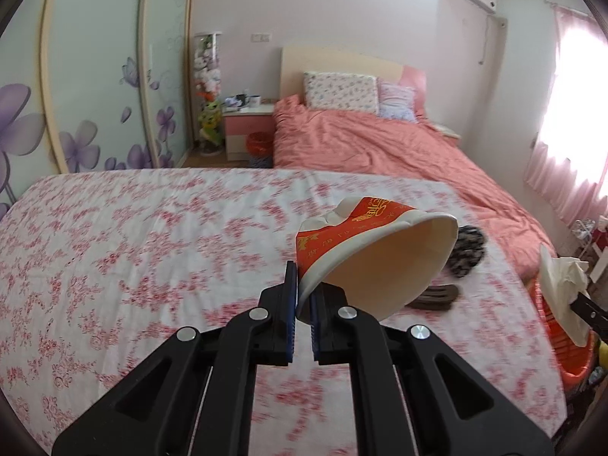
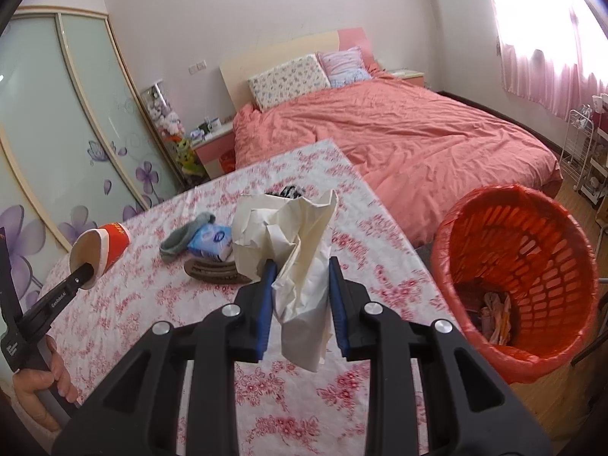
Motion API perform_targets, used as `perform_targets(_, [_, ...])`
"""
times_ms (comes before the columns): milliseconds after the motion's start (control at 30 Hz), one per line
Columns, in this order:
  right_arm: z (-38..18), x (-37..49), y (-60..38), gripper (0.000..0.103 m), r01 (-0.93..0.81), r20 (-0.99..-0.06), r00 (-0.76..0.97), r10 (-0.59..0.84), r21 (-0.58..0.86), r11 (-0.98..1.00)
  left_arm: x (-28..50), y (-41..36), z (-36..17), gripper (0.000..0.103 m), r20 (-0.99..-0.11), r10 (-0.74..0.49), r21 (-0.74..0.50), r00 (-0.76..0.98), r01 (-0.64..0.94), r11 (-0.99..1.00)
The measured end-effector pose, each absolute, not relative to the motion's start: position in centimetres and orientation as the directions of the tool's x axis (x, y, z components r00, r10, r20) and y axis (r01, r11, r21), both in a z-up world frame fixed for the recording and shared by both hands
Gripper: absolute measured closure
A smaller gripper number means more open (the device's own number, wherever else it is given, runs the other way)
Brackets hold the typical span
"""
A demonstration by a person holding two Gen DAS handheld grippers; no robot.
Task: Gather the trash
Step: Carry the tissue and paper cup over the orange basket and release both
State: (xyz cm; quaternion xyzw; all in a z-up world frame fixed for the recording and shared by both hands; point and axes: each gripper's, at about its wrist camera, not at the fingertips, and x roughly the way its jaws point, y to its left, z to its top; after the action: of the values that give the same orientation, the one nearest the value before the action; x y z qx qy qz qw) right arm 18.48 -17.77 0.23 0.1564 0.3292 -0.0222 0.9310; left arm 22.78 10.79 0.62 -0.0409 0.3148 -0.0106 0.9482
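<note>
Bedroom scene: a table under a white cloth with red floral print (image 2: pixel 159 296) sits in front of a bed with a salmon-pink duvet (image 2: pixel 399 133), floral pillows at a beige headboard, sliding wardrobe doors with purple flower decals (image 1: pixel 76 114) on the left, pink curtains on a bright window at right. The left gripper (image 1: pixel 302 296) is pressed together on the rim of a crushed red-and-white paper cup with yellow print (image 1: pixel 361 243), held above the cloth; the print is too blurred to read. The right gripper (image 2: pixel 300 288) pinches a crumpled cream-white paper wad (image 2: pixel 296 247), just beside an orange slotted plastic trash basket lined with a red bag (image 2: pixel 520 266), scraps inside. On the cloth lie a grey sock (image 2: pixel 178 239), a blue tissue pack (image 2: pixel 211 243) with unreadable label, a brown ribbed item (image 2: pixel 212 269). The left gripper's finger reads "GenRobot.AI".
</note>
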Motion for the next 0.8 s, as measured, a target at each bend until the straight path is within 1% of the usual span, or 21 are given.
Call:
perform_targets(333, [3.0, 14.9, -21.3, 0.076, 0.199, -0.553, 0.833, -0.006, 0.289, 0.937, 20.7, 4.9, 3.1, 0.097, -0.548, -0.178, -0.122, 0.817, 0.132, 0.984])
perform_targets(800, [4.0, 10.8, -28.5, 0.076, 0.351, -0.498, 0.851, -0.167, 0.301, 0.887, 19.2, -4.7, 3.7, 0.097, -0.525, -0.373, -0.187, 0.765, 0.324, 0.927])
